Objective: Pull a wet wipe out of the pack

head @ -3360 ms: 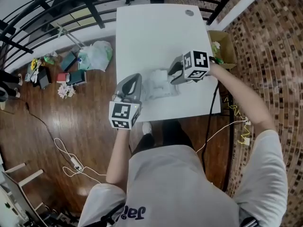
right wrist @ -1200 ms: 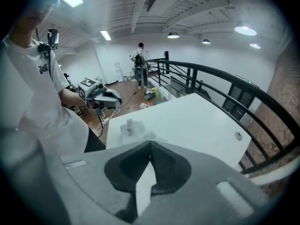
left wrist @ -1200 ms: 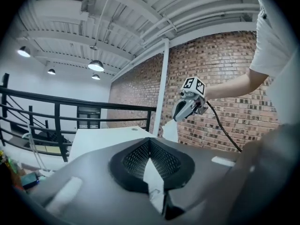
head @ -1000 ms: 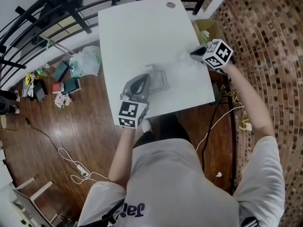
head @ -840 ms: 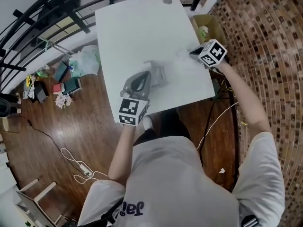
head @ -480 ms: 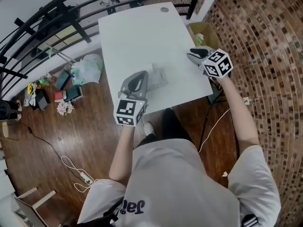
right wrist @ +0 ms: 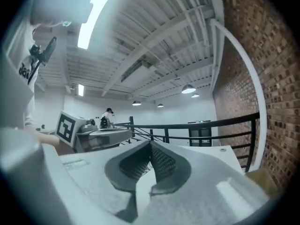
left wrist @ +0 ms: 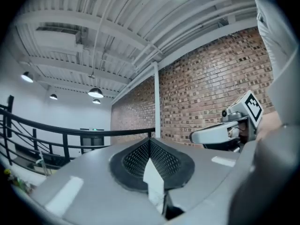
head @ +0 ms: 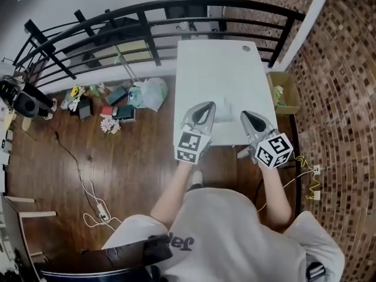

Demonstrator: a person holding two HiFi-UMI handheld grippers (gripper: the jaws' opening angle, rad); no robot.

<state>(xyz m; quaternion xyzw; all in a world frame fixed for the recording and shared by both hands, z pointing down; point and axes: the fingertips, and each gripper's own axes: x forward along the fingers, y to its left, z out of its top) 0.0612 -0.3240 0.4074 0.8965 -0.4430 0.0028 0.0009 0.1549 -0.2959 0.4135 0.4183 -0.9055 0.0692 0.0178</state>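
The pack (head: 226,113) is a pale, crinkly lump, too small in the head view to tell if a wipe pokes out of it. It lies on the white table (head: 217,69) close to the near edge. It sits between the two grippers, touching neither. The left gripper (head: 207,106) has its pads pressed together. There's a pale sliver (left wrist: 152,182) in the slit under them, and honestly I can't tell what that is. The right gripper (head: 246,116) is clamped tight too, nothing in it. Both point level out over the table. Just right of the table a brown box (head: 289,101) sits on the floor with some whitish and green stuff inside. On the left there's a plastic bag (head: 151,93).
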